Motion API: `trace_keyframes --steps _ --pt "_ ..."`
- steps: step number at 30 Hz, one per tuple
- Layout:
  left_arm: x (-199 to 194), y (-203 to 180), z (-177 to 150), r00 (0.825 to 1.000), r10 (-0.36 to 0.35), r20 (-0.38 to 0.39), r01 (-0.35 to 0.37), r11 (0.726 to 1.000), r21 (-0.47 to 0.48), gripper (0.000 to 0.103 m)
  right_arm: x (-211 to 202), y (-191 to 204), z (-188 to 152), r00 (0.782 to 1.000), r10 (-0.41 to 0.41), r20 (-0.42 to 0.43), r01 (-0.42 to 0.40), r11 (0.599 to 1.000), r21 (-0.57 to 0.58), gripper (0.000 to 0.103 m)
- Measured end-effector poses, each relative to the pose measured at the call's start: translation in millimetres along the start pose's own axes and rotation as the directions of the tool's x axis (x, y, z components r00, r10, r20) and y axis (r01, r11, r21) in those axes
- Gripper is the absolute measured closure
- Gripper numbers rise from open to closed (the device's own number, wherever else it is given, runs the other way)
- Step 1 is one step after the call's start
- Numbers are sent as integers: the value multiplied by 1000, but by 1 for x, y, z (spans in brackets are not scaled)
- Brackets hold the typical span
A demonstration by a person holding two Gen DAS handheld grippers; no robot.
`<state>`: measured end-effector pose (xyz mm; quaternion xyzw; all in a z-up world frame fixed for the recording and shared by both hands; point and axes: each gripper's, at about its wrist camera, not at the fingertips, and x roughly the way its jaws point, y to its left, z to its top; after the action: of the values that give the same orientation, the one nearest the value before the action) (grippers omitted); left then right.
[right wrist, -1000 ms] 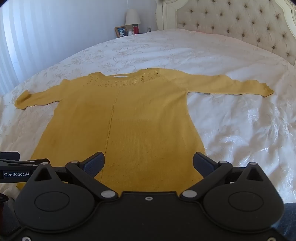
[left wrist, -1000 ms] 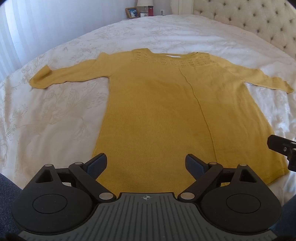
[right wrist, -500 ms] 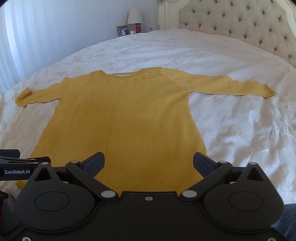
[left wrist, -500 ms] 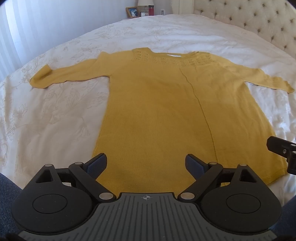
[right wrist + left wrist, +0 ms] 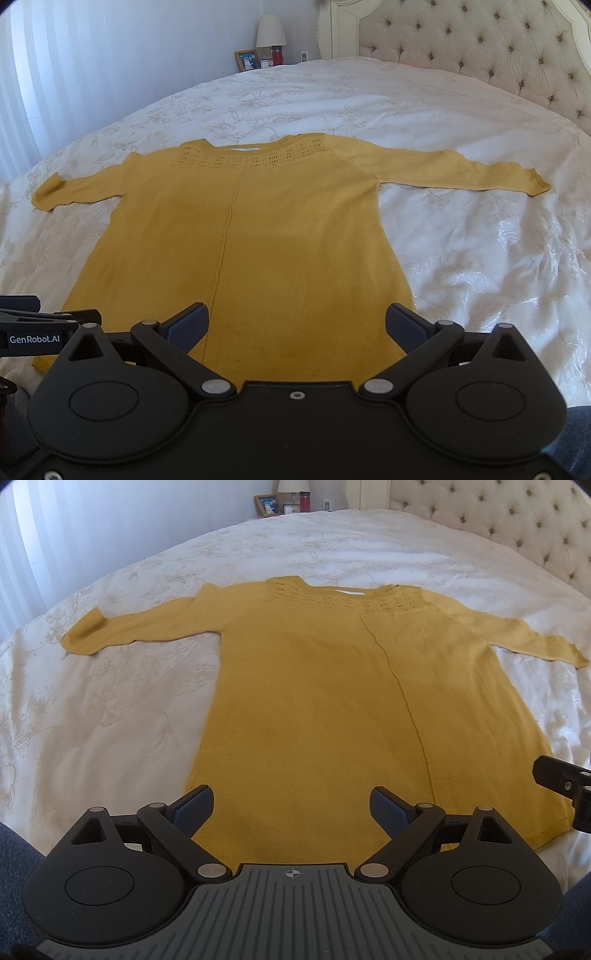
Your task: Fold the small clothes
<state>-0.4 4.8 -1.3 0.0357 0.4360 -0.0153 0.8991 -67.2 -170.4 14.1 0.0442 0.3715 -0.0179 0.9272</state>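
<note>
I am holding both grippers over the near edge of the bed (image 5: 480, 258), looking down its length at the yellow sweater (image 5: 332, 709) lying flat and face up on the white bedspread. Its hem is running along the near edge just ahead of my fingertips, and its neckline is pointing away from me toward the far edge, so its long axis is running straight out from me. The sleeves are stretching out to either side, across that axis.

I am keeping the left gripper (image 5: 291, 808) spread wide with nothing between its pads, sitting over the hem toward the sweater's left half. I am keeping the right gripper (image 5: 295, 326) equally wide and empty, over the hem's right half. Each sleeve is lying well apart from its gripper; I judge the left one nearer the left cuff (image 5: 85, 635), the right nearer the right cuff (image 5: 532, 182).
</note>
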Motion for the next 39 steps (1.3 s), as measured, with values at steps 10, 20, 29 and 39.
trace_keyframes --steps 10,20,29,39 --pt "-1 3 2 1000 5 8 -5 1000 -20 11 0 0 0 1000 -1 0 1 1000 -1 1" --pt "-2 5 2 1000 8 9 -8 999 -31 11 0 1 0 1000 -1 -2 1 1000 -4 1" --pt "-1 7 2 1000 6 6 -5 1000 -30 11 2 3 -1 1000 1 -9 -1 1000 -11 1" --pt "0 11 2 1000 -8 5 9 999 -45 11 4 2 -1 1000 6 -17 -6 1000 -4 1"
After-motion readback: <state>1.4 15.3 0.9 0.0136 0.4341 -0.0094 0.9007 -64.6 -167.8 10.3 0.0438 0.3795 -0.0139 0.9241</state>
